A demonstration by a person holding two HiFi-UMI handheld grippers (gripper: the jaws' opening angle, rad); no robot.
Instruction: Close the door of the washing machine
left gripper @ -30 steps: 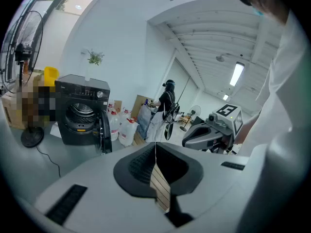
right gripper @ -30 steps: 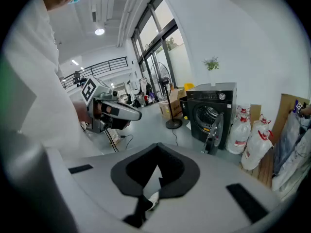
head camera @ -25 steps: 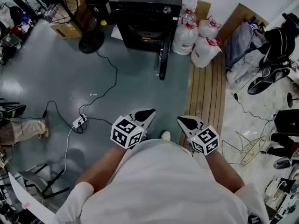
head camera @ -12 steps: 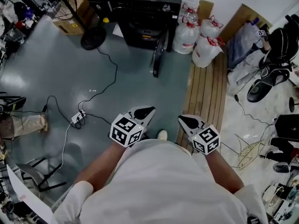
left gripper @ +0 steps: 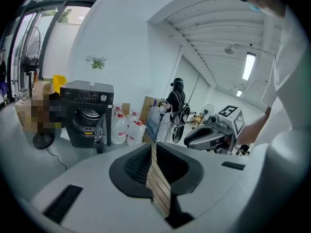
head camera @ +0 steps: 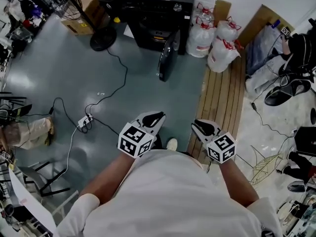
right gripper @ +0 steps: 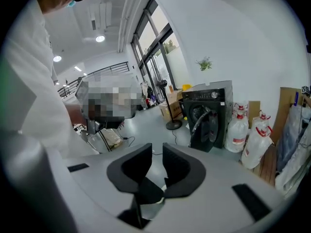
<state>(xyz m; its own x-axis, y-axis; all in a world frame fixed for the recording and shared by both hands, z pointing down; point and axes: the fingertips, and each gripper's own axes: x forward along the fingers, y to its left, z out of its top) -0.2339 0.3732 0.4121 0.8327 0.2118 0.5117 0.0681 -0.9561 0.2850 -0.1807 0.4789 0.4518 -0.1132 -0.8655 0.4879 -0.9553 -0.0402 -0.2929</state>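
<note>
The black washing machine (head camera: 155,14) stands against the far wall, and its round door (head camera: 168,56) hangs open, swung out to the right of the drum. Both grippers are held close to the person's body, far short of the machine. My left gripper (head camera: 153,118) is shut with nothing in it; along its jaws (left gripper: 153,144) I see the machine (left gripper: 87,113) and door (left gripper: 100,132) at a distance. My right gripper (head camera: 202,126) is open and empty, and its jaws (right gripper: 157,147) have just been opening. It faces the machine (right gripper: 214,106) and door (right gripper: 206,127).
Several water jugs (head camera: 217,43) sit right of the machine, at the head of a wooden slat strip (head camera: 222,102). A power strip with cable (head camera: 85,122) lies on the grey floor at left. A fan base (head camera: 102,38), a cardboard box (head camera: 76,26) and bags and shoes (head camera: 291,78) line the edges.
The person has stepped toward the washing machine, carrying both grippers forward. The machine and its door now look slightly nearer in the head view.
</note>
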